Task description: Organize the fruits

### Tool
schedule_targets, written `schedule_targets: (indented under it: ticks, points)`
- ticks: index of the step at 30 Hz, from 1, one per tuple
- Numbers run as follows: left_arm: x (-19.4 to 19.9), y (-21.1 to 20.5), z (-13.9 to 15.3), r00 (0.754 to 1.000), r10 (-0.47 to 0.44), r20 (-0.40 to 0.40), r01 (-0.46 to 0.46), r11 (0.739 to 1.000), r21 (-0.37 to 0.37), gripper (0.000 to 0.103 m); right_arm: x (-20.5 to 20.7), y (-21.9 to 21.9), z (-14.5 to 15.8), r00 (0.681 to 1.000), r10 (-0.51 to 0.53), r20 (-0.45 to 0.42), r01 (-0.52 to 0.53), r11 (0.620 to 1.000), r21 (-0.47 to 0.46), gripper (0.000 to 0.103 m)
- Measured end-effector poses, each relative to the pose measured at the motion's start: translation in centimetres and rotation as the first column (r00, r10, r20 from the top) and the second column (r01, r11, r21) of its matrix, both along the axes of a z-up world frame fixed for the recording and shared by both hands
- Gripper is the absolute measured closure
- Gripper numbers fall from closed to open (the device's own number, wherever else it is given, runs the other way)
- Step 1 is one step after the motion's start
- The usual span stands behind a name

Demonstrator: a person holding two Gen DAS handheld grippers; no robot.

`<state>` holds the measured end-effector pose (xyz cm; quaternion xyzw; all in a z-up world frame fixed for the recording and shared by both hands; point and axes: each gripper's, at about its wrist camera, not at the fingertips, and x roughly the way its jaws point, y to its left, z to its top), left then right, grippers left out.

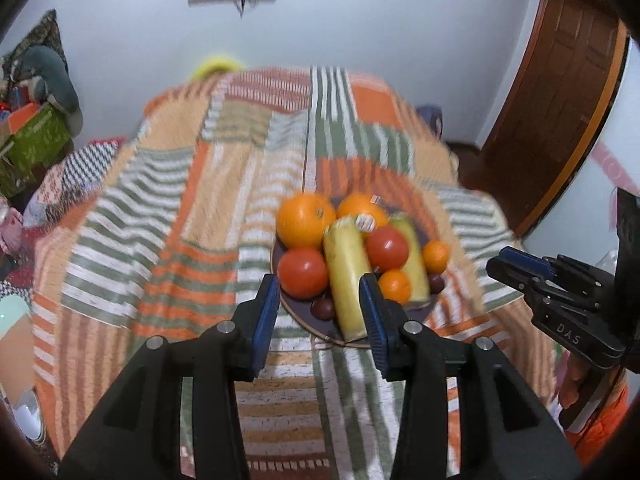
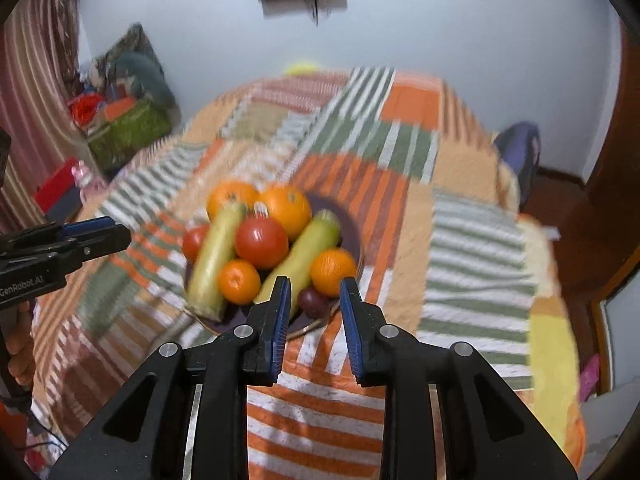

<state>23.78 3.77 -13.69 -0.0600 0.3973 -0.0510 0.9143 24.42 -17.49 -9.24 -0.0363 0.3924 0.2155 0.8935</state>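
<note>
A dark round plate (image 1: pixel 304 318) (image 2: pixel 354 224) sits on a striped orange, green and white cloth. It holds two large oranges (image 1: pixel 305 220) (image 2: pixel 286 210), two red tomatoes (image 1: pixel 302 272) (image 2: pixel 261 242), two yellow-green bananas (image 1: pixel 346 280) (image 2: pixel 212 256), two small oranges (image 1: pixel 396 285) (image 2: pixel 333 266) and small dark plums (image 1: pixel 323 307) (image 2: pixel 313 300). My left gripper (image 1: pixel 322 300) is open and empty above the plate's near edge. My right gripper (image 2: pixel 314 304) is open and empty above the plate's near right side; it also shows in the left wrist view (image 1: pixel 520 266).
The cloth-covered table (image 1: pixel 200 208) (image 2: pixel 472 248) extends around the plate. A wooden door (image 1: pixel 560 100) stands right. Boxes and clutter (image 1: pixel 32 136) (image 2: pixel 120 120) lie at the left. A dark chair (image 2: pixel 520 156) is behind the table.
</note>
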Motion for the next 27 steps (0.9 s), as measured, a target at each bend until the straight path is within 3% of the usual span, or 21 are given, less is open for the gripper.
schedule_targets:
  ticks: [6, 14, 20, 27]
  points:
    - [-4.5, -0.7, 6.2, 0.986, 0.004, 0.165, -0.005, 1.0, 0.009, 0.062, -3.8, -1.4, 5.9, 0.987, -0.04, 0.154, 0.03, 0.997, 0.068, 0.075]
    - [-11.5, -2.5, 12.7, 0.926, -0.008, 0.378, -0.011, 0.999, 0.05, 0.062, -9.3, -2.6, 11.4, 0.952, -0.08, 0.297, 0.032, 0.986, 0.163, 0.074]
    - [-15.2, -3.2, 15.2, 0.886, -0.014, 0.463, 0.0, 1.0, 0.03, 0.061, -12.8, -2.4, 13.8, 0.92, -0.079, 0.384, 0.002, 0.981, 0.196, 0.071]
    - [-18.0, -4.1, 15.9, 0.851, 0.004, 0.524, -0.04, 0.997, 0.059, 0.04, -14.0, -1.6, 14.6, 0.888, -0.088, 0.451, -0.002, 0.981, 0.194, 0.052]
